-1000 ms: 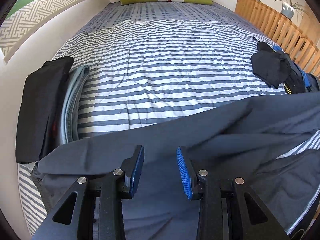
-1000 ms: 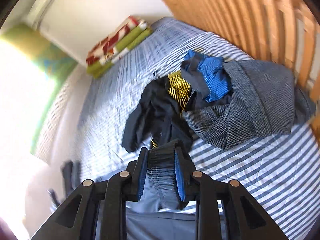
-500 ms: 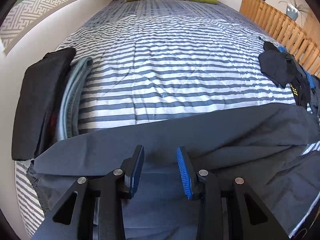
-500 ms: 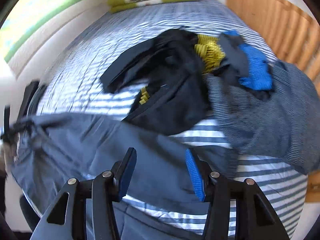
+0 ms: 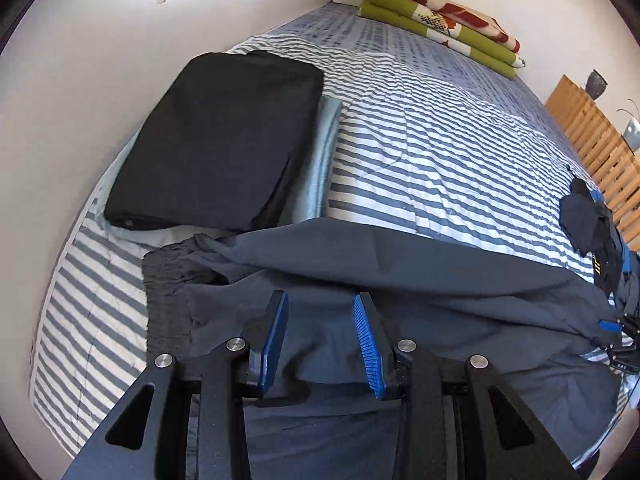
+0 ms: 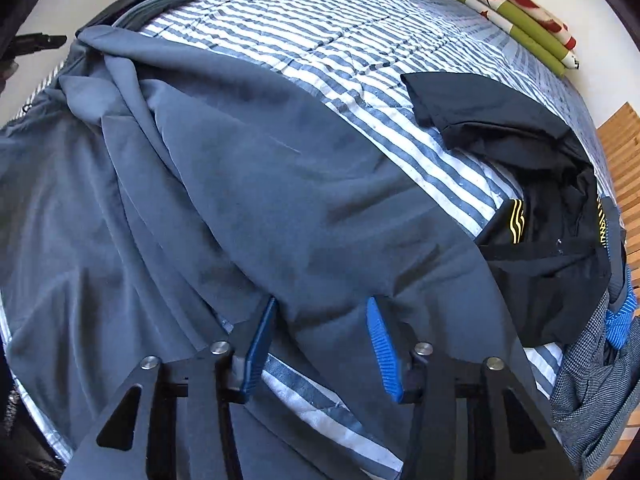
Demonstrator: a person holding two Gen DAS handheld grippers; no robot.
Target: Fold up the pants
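Observation:
Dark blue-grey pants (image 5: pixel 400 272) lie spread across the near edge of the striped bed, with the gathered waistband (image 5: pixel 168 280) at the left. My left gripper (image 5: pixel 322 320) is open just above the cloth near the waist end, holding nothing. In the right wrist view the pants (image 6: pixel 280 184) run in loose folds from upper left down to lower right. There my right gripper (image 6: pixel 320 320) hovers open over the leg end, and a strip of striped bedding shows between its fingers. The right gripper's tip (image 5: pixel 616 332) shows at the far right of the left wrist view.
A folded black garment (image 5: pixel 224 140) sits on a folded light blue one (image 5: pixel 320 168) by the white wall. A heap of black, blue and grey tweed clothes (image 6: pixel 540 208) lies at the right beside a wooden slatted rail (image 5: pixel 592 140). Green blankets (image 5: pixel 440 28) are stacked at the bed's far end.
My right gripper let go of the gathered cloth it held, opened, and swung over the laid-out pants. My left gripper stayed open and turned left toward the folded stack.

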